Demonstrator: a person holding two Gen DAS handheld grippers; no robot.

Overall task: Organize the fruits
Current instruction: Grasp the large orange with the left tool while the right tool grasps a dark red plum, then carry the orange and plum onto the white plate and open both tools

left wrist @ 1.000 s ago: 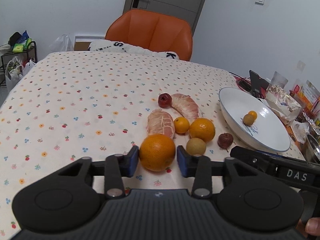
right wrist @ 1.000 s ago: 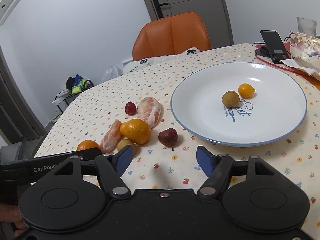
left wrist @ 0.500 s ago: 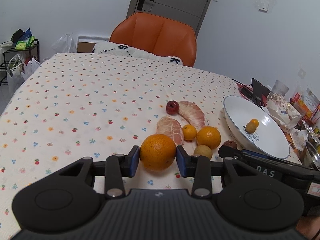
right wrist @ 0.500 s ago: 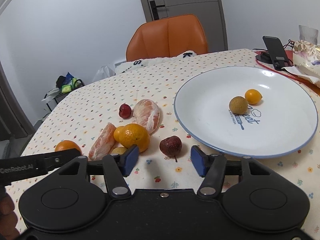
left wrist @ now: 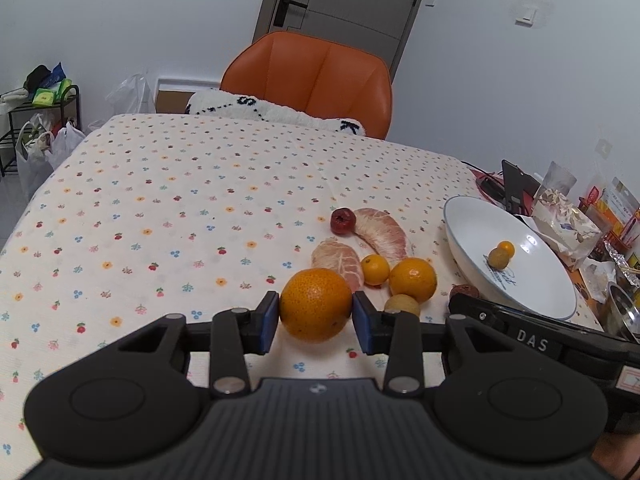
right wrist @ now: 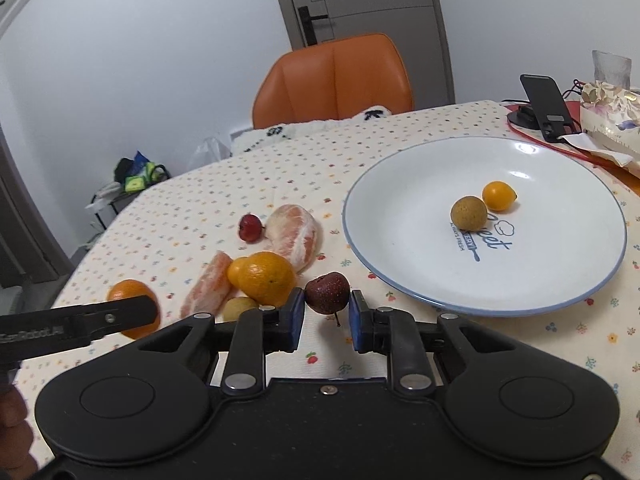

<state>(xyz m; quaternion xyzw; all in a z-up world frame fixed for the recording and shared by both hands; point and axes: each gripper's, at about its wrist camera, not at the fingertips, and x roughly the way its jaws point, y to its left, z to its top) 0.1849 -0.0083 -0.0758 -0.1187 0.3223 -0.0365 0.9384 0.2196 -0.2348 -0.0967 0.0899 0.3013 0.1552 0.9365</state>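
My left gripper (left wrist: 315, 320) is shut on a large orange (left wrist: 316, 310) just above the flowered tablecloth. Beyond it lie two peeled pomelo segments (left wrist: 382, 232), a small red fruit (left wrist: 343, 221), a tiny orange (left wrist: 375, 269), a second orange (left wrist: 413, 279) and a tan round fruit (left wrist: 402, 305). In the right wrist view my right gripper (right wrist: 327, 314) has both blue pads against a dark red fruit (right wrist: 327, 293) with a stem. The white plate (right wrist: 400, 200) to its right holds a tan fruit (right wrist: 469, 212) and a small yellow-orange fruit (right wrist: 499, 196).
An orange chair (left wrist: 316, 80) stands at the table's far edge with a white knit cloth (left wrist: 276, 114) before it. A phone on a stand (right wrist: 546, 108), a glass (right wrist: 611, 68) and a tissue pack (right wrist: 612, 120) crowd the right side. A shelf with bags (left wrist: 36, 120) stands far left.
My right gripper has come up to the dark red fruit and narrowed from wide open until its pads touch it. The left gripper has drawn back and up, still holding the large orange.
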